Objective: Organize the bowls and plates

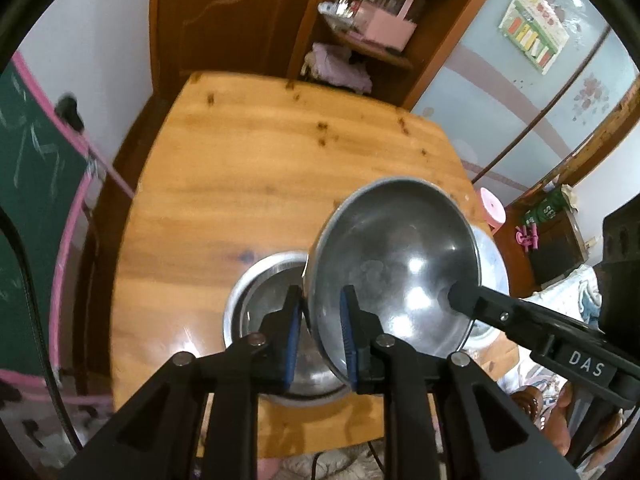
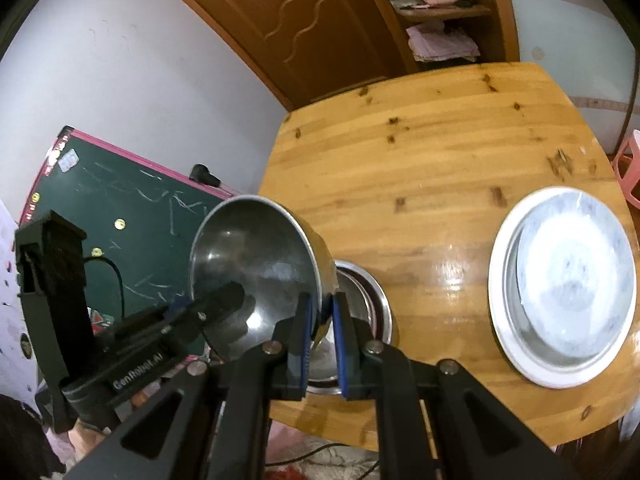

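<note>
Shiny steel bowl (image 1: 394, 264), glossy varnished wood table (image 1: 256, 168), glazed plates (image 2: 568, 280).

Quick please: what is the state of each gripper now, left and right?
Left gripper: shut on the rim of the tilted steel bowl.
Right gripper: shut on the opposite rim of the same bowl.

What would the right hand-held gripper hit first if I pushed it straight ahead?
Beyond the steel bowl it already pinches, the right hand-held gripper points at a second steel bowl resting on the wooden table; probably that, though depth is unclear.
</note>
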`<state>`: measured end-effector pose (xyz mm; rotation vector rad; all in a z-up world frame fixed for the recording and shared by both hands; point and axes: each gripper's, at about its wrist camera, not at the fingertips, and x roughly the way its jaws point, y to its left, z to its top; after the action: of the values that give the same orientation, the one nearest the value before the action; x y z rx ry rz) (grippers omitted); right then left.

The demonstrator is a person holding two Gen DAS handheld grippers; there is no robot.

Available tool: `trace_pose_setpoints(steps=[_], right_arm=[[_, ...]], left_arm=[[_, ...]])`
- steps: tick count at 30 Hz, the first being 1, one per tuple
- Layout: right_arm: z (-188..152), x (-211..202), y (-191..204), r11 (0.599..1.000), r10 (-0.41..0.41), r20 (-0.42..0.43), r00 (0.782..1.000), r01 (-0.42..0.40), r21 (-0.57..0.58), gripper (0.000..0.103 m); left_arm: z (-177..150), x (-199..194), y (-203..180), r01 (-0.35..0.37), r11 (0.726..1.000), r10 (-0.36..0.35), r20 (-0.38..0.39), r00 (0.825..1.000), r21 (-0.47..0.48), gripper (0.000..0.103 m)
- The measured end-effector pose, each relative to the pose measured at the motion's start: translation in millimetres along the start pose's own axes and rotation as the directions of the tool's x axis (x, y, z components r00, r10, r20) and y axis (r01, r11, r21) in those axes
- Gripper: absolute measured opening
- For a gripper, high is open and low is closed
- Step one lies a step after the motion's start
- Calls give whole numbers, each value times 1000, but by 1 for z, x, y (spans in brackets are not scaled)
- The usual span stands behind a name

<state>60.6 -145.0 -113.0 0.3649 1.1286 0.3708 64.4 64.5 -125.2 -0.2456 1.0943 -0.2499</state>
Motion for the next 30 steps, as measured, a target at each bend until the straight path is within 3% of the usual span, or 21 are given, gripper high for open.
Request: trace_pose_setpoints(steps=[6, 12, 30], right_arm=[[-21, 30, -5, 998, -52, -62, 997, 51, -23, 10], [-25, 53, -16, 999, -43, -120, 992, 44, 6, 10], [-23, 78, -17, 999, -54, -165, 985, 54, -3, 10]], left_arm=[[-24, 35, 21, 11, 997, -17, -73, 997, -76, 16], [-33, 50, 28, -22, 996, 16, -77, 997, -86, 16], [-35, 69, 38, -46, 993, 34, -110, 993, -109, 16]])
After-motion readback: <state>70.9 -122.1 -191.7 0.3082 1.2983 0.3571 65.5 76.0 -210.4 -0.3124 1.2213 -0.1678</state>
